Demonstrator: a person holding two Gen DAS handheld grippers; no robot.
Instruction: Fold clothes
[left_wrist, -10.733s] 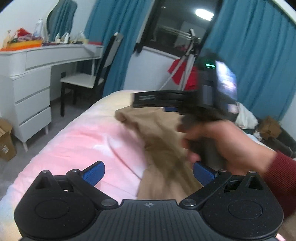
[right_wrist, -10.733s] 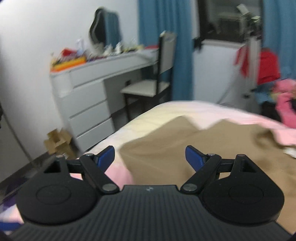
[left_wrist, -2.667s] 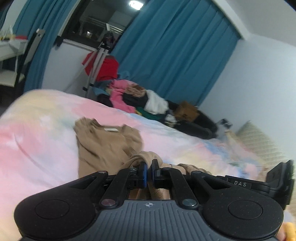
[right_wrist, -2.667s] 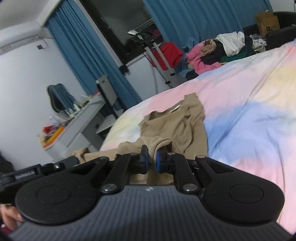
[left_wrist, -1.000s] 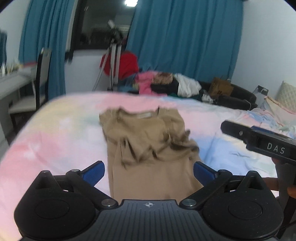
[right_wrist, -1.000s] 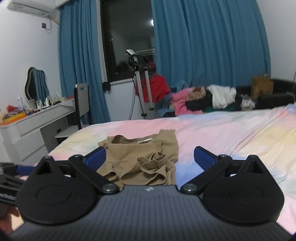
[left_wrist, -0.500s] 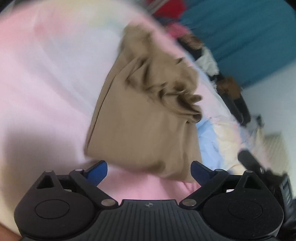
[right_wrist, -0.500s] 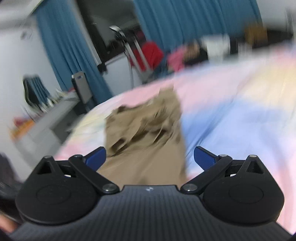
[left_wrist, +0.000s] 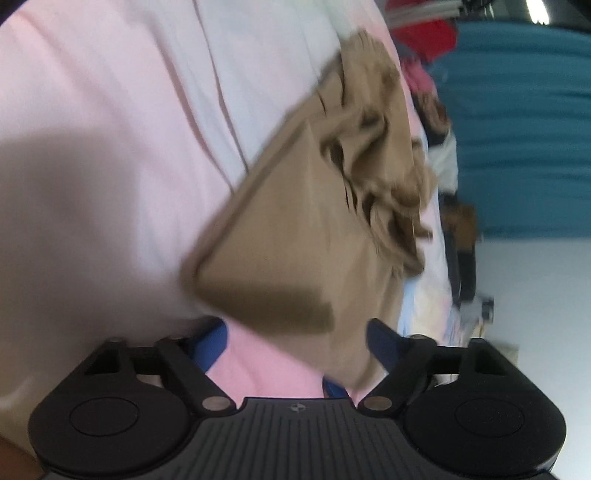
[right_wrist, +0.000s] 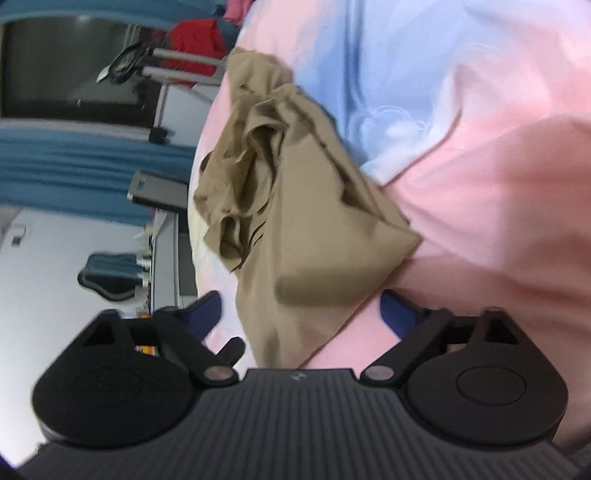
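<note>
A tan shirt (left_wrist: 295, 236) lies on the pink and blue bedspread (left_wrist: 110, 147), its sleeves bunched on top and its hem nearest me. My left gripper (left_wrist: 295, 339) is open, rolled sideways, its blue fingers straddling the hem's left corner. In the right wrist view the same shirt (right_wrist: 314, 229) shows with its right hem corner between the open fingers of my right gripper (right_wrist: 299, 314), also rolled sideways. Neither gripper holds cloth. Both views are blurred.
Blue curtains (left_wrist: 517, 129), a pile of clothes (left_wrist: 436, 122) and a red garment on a stand (right_wrist: 195, 40) lie beyond the bed. A white dresser (right_wrist: 166, 258) and a chair (right_wrist: 159, 192) stand beside it.
Both grippers have dropped down close to the shirt's hem and rolled sideways. The hem corners now sit between the open fingers. The shirt has not moved.
</note>
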